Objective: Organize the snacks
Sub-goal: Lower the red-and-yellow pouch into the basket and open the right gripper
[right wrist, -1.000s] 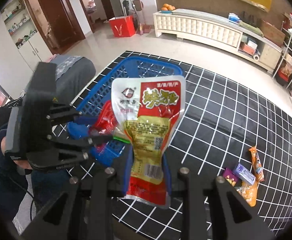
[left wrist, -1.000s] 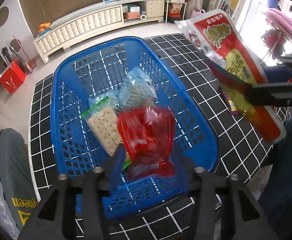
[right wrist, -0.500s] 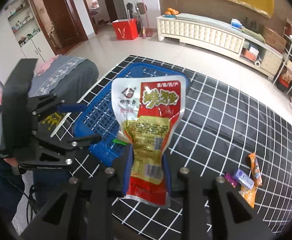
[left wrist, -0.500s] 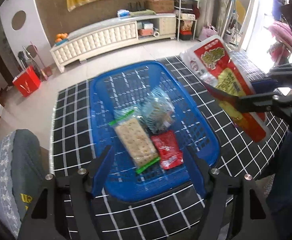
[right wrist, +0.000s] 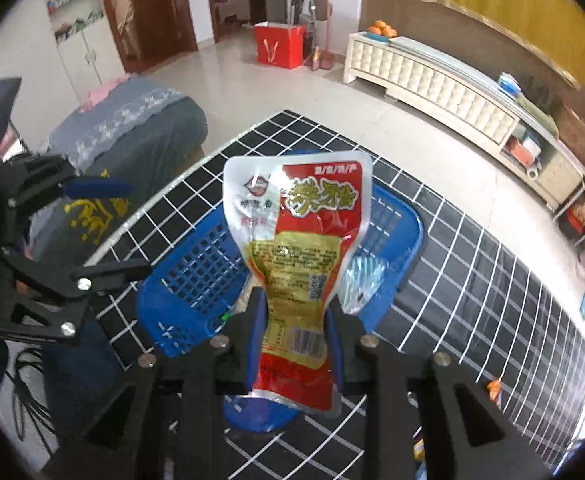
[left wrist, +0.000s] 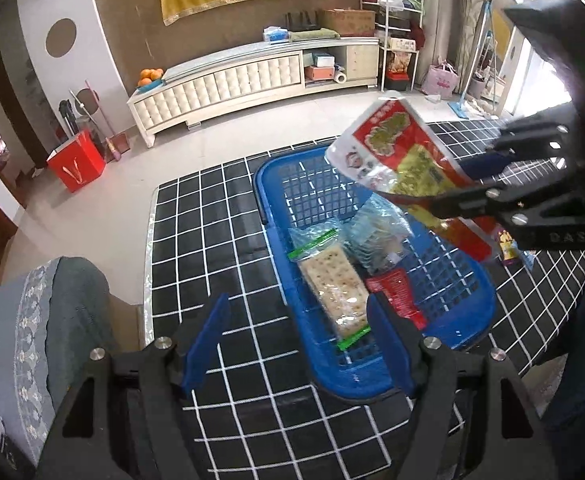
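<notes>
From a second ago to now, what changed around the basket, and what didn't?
The left gripper let go of the small red packet, which now lies in the blue basket beside the cracker bag; its jaws have just been opening, with nothing between them, and it drew back. The right gripper carried the red-and-yellow pouch over the basket. Its grip on the pouch is unchanged.

The right gripper (left wrist: 472, 184) carries raised letters on its black frame that read "DAS" mirrored or upside down in the left wrist view. The red and yellow snack pouch (right wrist: 296, 264) has large yellow Chinese characters on its red upper panel, a round logo with small characters on its white corner, fine print, a QR code and a barcode lower down; none of it can be read clearly. The grey cushion (right wrist: 104, 200) bears yellow lettering, upside down and partly hidden, not legible here.
</notes>
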The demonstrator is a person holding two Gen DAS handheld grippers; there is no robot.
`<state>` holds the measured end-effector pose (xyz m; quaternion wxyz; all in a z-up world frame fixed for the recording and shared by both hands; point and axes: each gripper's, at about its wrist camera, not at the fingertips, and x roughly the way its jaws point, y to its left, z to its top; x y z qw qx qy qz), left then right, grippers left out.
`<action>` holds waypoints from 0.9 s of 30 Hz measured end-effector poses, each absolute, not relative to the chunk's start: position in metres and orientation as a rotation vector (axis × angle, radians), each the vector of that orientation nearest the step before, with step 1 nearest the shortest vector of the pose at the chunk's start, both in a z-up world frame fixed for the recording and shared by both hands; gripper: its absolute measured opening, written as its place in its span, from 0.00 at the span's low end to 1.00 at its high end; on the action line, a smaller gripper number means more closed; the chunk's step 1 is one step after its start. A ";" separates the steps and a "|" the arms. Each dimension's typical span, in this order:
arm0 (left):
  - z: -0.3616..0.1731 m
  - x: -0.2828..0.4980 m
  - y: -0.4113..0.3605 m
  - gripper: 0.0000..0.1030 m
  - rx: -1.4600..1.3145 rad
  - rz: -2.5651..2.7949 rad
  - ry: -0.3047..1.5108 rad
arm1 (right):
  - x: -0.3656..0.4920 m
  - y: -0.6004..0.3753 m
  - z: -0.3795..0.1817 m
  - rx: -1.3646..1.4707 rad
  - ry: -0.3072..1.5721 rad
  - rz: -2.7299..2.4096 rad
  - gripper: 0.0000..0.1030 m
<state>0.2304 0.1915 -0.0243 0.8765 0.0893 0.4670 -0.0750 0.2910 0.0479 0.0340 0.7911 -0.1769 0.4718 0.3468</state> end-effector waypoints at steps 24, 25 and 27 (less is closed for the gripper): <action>-0.075 0.288 0.206 0.68 0.121 -0.232 1.021 | 0.384 0.117 -0.061 -0.676 1.179 0.741 0.38; -0.075 0.288 0.205 0.68 0.121 -0.233 1.022 | 0.385 0.116 -0.060 -0.669 1.178 0.743 0.43; -0.075 0.287 0.202 0.68 0.124 -0.230 1.024 | 0.384 0.113 -0.055 -0.650 1.162 0.729 0.64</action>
